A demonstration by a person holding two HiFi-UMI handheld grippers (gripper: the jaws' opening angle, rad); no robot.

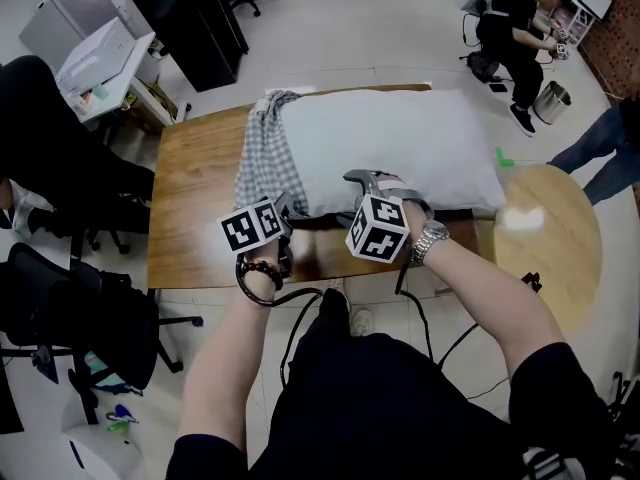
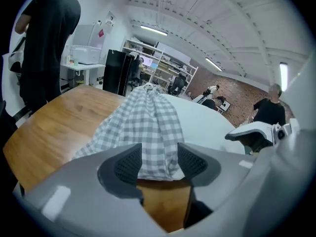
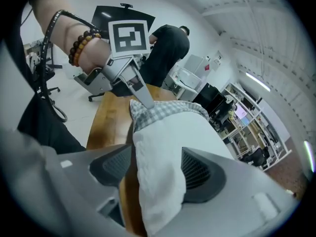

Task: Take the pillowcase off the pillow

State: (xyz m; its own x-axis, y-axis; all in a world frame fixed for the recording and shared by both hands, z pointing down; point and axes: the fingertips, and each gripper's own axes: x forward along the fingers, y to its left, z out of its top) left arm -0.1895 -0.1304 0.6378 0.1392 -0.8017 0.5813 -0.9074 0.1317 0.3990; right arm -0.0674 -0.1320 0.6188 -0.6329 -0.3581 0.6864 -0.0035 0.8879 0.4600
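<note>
The white pillow lies across the wooden table, most of it bare. The checked pillowcase is bunched in a crumpled band over the pillow's left end, with its loose edge spilling onto the tabletop towards the person. Both grippers sit at the near edge, close together. The left gripper is released: its jaws stand apart with the near hem of the pillowcase lying between the dark ribbed pads, not pinched flat. The right gripper is spread wide around the pillow's near corner. The white fabric rises between the pads with a gap on one side, so nothing is clamped there. In the right gripper view the left gripper's tip rests against the checked cloth at the pillow's far end. A round, light wooden table stands to the right, and people stand beyond the table's far corners.
</note>
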